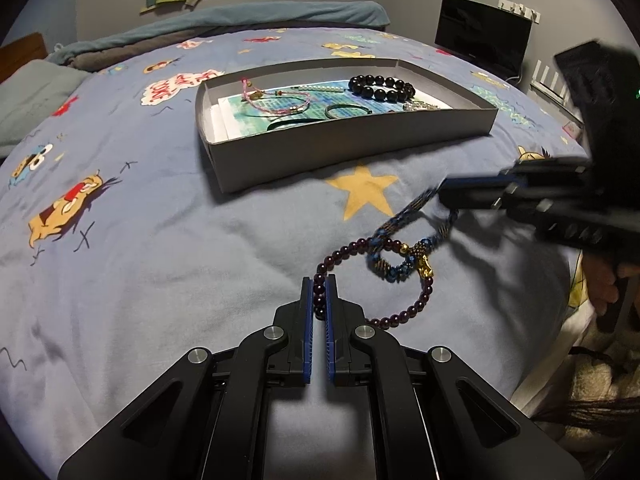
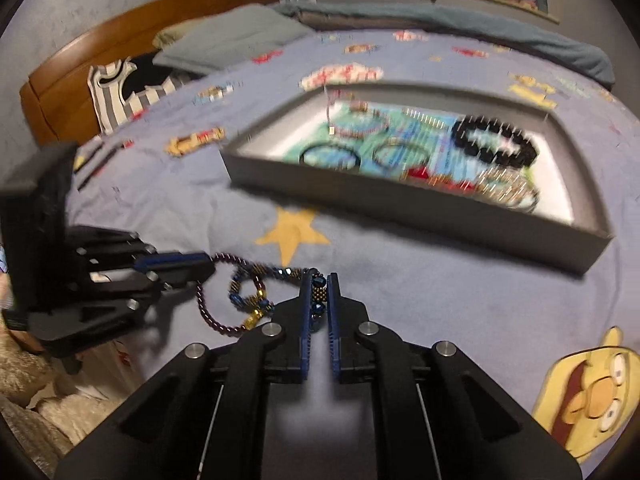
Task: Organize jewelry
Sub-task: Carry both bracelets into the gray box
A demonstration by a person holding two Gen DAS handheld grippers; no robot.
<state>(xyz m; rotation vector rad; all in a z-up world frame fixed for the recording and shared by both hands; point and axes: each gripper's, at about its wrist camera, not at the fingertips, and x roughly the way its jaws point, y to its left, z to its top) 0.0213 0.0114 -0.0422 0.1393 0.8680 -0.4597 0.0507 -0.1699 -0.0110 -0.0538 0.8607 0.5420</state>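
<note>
left gripper [image 1: 319, 292] fingers are clamped on a dark red bead bracelet [image 1: 384, 280] lying on the bed [image 1: 160, 240]. right gripper [image 2: 320, 294] fingers are pinched on a blue-and-gold woven bracelet [image 2: 280, 280] tangled with it. beyond, a grey tray [image 1: 340, 144] holds a black bead bracelet [image 1: 380, 87], a pink one [image 1: 276, 100] and thin cords.

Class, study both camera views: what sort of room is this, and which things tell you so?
Most likely a bedroom. The work surface is a bed with a cartoon-print blue bedspread, a pillow lies by the wooden headboard, and a folded blanket sits along the far edge.
</note>
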